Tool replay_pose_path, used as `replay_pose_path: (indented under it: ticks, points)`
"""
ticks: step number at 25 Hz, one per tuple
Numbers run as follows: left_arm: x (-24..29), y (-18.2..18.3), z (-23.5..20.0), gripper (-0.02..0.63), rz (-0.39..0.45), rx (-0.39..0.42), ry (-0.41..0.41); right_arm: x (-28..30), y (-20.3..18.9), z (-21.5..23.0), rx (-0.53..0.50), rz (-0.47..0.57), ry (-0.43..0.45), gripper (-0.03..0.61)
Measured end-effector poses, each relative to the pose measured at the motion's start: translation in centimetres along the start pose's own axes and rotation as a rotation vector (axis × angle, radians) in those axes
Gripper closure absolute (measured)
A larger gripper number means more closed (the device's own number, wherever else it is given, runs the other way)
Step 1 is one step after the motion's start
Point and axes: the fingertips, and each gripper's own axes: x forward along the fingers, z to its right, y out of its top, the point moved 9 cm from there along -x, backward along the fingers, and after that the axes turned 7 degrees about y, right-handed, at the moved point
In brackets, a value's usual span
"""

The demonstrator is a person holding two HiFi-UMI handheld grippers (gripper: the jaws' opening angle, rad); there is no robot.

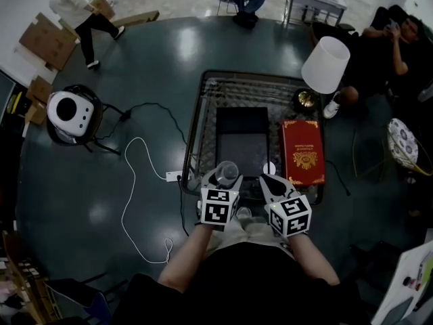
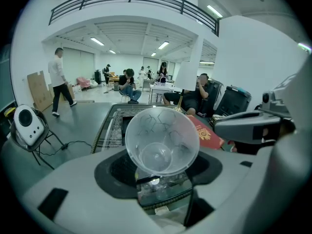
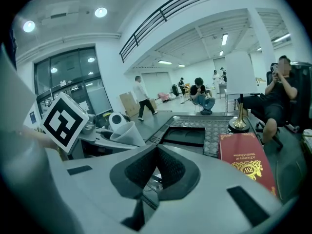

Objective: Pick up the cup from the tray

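Note:
A clear plastic cup (image 1: pixel 226 172) sits between the jaws of my left gripper (image 1: pixel 222 181), over the near edge of the glass-topped table (image 1: pixel 203 107). In the left gripper view the cup (image 2: pixel 162 139) shows its open mouth and round bottom, and the left gripper (image 2: pixel 162 152) is shut on it. The black tray (image 1: pixel 241 137) lies on the table just beyond, with nothing on it. My right gripper (image 1: pixel 274 183) hangs beside the left one, shut on nothing; its dark pads meet in the right gripper view (image 3: pixel 156 156). That view also shows the cup (image 3: pixel 127 133) at the left.
A red book (image 1: pixel 302 152) lies right of the tray, and a lamp with a white shade (image 1: pixel 325 64) stands behind it. A white cable (image 1: pixel 135 181) and a white round device (image 1: pixel 67 112) are on the dark floor at the left. People sit and walk beyond the table.

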Motion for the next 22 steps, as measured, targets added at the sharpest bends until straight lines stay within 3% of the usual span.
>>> replay_pose_path:
  ticks: [22]
  points:
    - [-0.67,0.17,0.22,0.337,0.012,-0.014,-0.004,0.13,0.16,-0.91,-0.035,-0.014,0.031,0.569]
